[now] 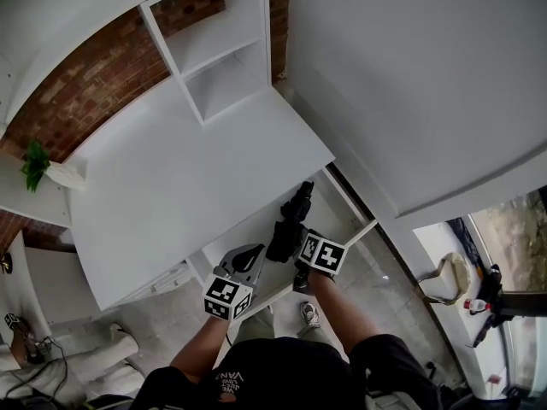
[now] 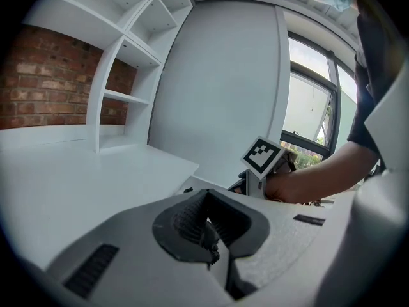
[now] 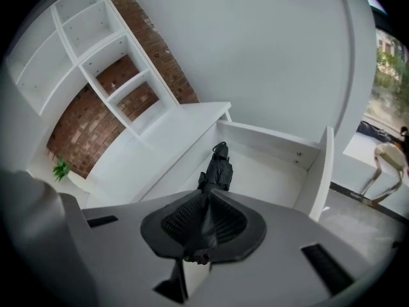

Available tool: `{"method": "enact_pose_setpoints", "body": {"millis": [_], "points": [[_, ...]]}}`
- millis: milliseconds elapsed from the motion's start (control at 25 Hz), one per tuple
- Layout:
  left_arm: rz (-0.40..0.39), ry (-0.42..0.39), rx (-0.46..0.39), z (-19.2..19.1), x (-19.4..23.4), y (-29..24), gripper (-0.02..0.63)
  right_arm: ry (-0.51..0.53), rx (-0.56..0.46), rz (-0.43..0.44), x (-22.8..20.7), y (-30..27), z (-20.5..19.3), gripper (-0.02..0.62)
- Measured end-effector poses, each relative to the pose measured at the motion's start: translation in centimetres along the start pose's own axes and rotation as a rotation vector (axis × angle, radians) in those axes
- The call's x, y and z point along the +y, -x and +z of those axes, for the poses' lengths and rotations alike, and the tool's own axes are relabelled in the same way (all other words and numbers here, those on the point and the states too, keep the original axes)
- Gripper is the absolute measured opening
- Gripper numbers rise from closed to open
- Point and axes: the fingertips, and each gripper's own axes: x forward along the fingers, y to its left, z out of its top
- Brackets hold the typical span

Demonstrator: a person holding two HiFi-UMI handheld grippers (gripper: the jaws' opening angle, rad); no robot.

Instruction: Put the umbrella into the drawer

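The folded black umbrella (image 3: 217, 168) lies inside the open white drawer (image 3: 275, 174), straight ahead of my right gripper (image 3: 209, 190) and lower than its tips, with its length pointing away from them. The jaws of this gripper are pressed together, and I see nothing between them. My left gripper (image 2: 208, 192), on the left side of it, also has its jaws pressed together on nothing, and the white desk top (image 2: 77, 171) is ahead of them.
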Motion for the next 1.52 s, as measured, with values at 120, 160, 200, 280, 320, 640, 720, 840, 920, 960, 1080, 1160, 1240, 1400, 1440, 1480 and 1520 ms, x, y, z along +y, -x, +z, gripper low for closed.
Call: {"method": "enact_pose_setpoints", "body": {"millis": [120,160,200,280,320,640,720,840,920,960,1080,1160,1240,1400,1440,1480,1520], "points": [[0.019,-0.007,-0.006,0.0,-1.4,0.5,0.006,0.054,-0.048,0.034,0.5,2.3,1.0,0.002],[0.027,-0.009,-0.008,0.0,-2.0,0.7,0.006,0.073,-0.064,0.055,0.7,3.2,1.2,0.002],[0.036,-0.011,-0.011,0.0,-2.6,1.0,0.006,0.093,-0.082,0.076,0.9,4.2,1.4,0.002],[0.055,-0.013,-0.021,0.1,-3.8,1.5,0.006,0.132,-0.114,0.113,1.2,6.0,1.8,0.002],[0.065,-0.015,-0.027,0.2,-4.3,1.7,0.006,0.154,-0.128,0.126,1.3,6.8,1.9,0.002],[0.149,-0.012,-0.086,0.8,-7.5,4.1,0.006,0.278,-0.207,0.214,0.8,12.7,1.4,0.002],[0.163,0.002,-0.105,0.9,-8.3,4.5,0.006,0.326,-0.221,0.230,0.6,14.1,1.1,0.002],[0.186,0.010,-0.124,0.8,-9.8,5.2,0.006,0.422,-0.257,0.252,0.4,16.6,0.8,0.002],[0.201,0.010,-0.133,0.6,-11.0,5.6,0.006,0.485,-0.290,0.263,0.1,18.4,0.7,0.002],[0.209,0.011,-0.139,0.6,-11.5,5.9,0.006,0.501,-0.302,0.271,0.0,19.2,0.7,0.002],[0.230,0.013,-0.159,0.8,-13.0,6.3,0.006,0.512,-0.326,0.299,-0.8,21.1,0.9,0.002],[0.241,0.009,-0.172,1.0,-13.9,6.5,0.006,0.515,-0.338,0.316,-1.4,22.1,0.9,0.002],[0.253,0.003,-0.184,1.2,-14.8,6.6,0.006,0.514,-0.347,0.334,-1.9,23.0,1.0,0.002],[0.280,0.001,-0.201,1.3,-16.3,7.3,0.006,0.515,-0.364,0.360,-3.0,24.9,1.0,0.002],[0.289,0.002,-0.206,1.3,-16.6,7.5,0.006,0.521,-0.370,0.365,-3.2,25.3,1.0,0.002],[0.298,0.002,-0.210,1.3,-16.9,7.7,0.006,0.528,-0.376,0.369,-3.5,25.7,1.1,0.002],[0.306,0.003,-0.215,1.4,-17.1,7.9,0.006,0.536,-0.381,0.373,-3.7,26.2,1.1,0.002]]}}
